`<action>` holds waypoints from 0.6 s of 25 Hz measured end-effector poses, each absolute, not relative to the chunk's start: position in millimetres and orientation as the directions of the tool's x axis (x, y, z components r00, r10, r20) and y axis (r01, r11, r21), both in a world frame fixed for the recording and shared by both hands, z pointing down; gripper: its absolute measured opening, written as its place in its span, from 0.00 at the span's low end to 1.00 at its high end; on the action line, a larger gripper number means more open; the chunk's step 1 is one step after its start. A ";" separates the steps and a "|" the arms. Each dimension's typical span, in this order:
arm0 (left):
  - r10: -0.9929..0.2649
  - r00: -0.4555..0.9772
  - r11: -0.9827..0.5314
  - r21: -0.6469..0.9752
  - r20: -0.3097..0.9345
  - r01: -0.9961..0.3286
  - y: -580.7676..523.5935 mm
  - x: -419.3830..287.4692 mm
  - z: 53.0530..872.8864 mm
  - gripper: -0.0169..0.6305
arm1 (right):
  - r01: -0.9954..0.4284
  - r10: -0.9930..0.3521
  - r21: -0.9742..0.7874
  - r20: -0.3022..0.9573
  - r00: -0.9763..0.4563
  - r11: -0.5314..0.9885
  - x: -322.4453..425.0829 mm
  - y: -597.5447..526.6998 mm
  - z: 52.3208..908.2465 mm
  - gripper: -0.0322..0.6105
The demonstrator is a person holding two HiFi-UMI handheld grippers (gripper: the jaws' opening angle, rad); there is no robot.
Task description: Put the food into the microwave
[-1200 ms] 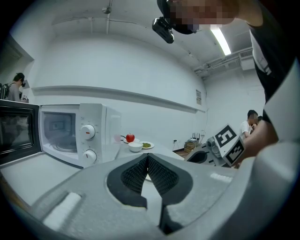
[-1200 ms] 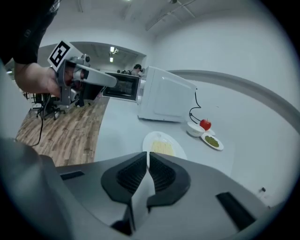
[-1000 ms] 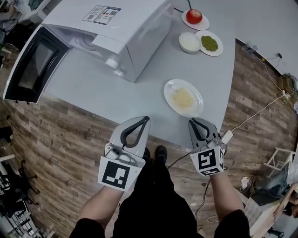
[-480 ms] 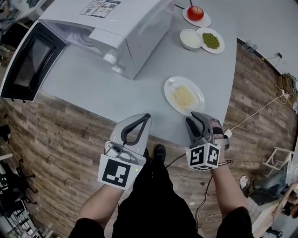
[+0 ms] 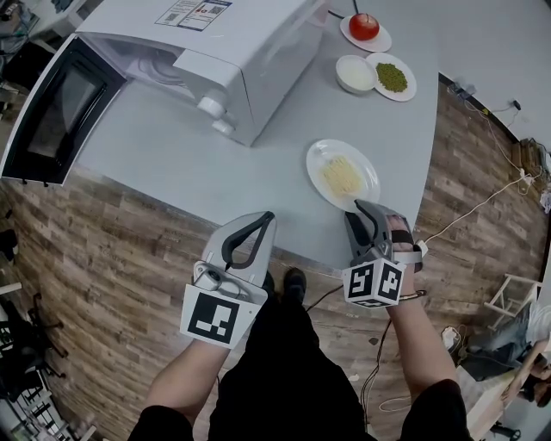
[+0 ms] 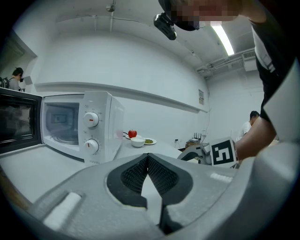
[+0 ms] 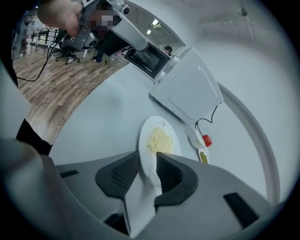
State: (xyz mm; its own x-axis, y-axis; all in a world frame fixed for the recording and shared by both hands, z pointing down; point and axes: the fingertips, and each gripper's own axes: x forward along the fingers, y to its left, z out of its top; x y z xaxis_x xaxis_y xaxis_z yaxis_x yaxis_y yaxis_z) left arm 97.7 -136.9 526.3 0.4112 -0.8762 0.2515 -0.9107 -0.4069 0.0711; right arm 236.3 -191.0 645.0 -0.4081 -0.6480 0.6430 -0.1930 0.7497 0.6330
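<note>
A white plate of pale noodles sits on the grey table near its front edge. My right gripper is at the plate's near rim. In the right gripper view the rim lies between the jaws of my right gripper. They have just been opening and stand apart, not pressing on the rim. My left gripper hovers shut and empty off the table edge; its tips meet. The white microwave stands at the back left with its door swung open.
At the table's far right stand a tomato on a plate, a white bowl and a plate of green food. The table's front edge runs just past my grippers. A cable trails over the wooden floor.
My right gripper has rolled, sunk slightly towards the plate's near rim, and its jaws have opened. The left gripper has stayed put.
</note>
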 end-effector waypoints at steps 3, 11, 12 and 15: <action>-0.879 0.403 -0.399 0.070 0.254 -0.914 -135.0 93.9 524.4 0.04 | -0.144 -0.675 0.680 0.634 -0.379 0.719 238.6 -192.1 645.0 0.24; -0.887 0.386 -0.381 0.072 0.252 -0.922 -133.1 83.4 523.2 0.04 | 0.017 -0.732 0.772 0.610 -0.303 0.636 246.7 -197.5 649.6 0.20; -0.887 0.386 -0.380 0.073 0.252 -0.922 -133.1 83.1 523.5 0.04 | 0.047 -0.738 0.780 0.607 -0.294 0.623 245.7 -197.4 651.5 0.17; -0.886 0.391 -0.385 0.071 0.250 -0.920 -132.8 83.4 524.0 0.04 | 0.096 -0.759 0.803 0.588 -0.278 0.587 243.9 -197.7 654.6 0.09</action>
State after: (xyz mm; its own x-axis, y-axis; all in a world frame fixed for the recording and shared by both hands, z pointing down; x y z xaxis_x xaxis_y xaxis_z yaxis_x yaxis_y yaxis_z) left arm 83.4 -132.8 524.0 0.3906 -0.8860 0.2499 -0.9200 -0.3854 0.0712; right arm 243.9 -197.7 654.6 -0.2782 -0.7592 0.5885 0.0964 0.5875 0.8035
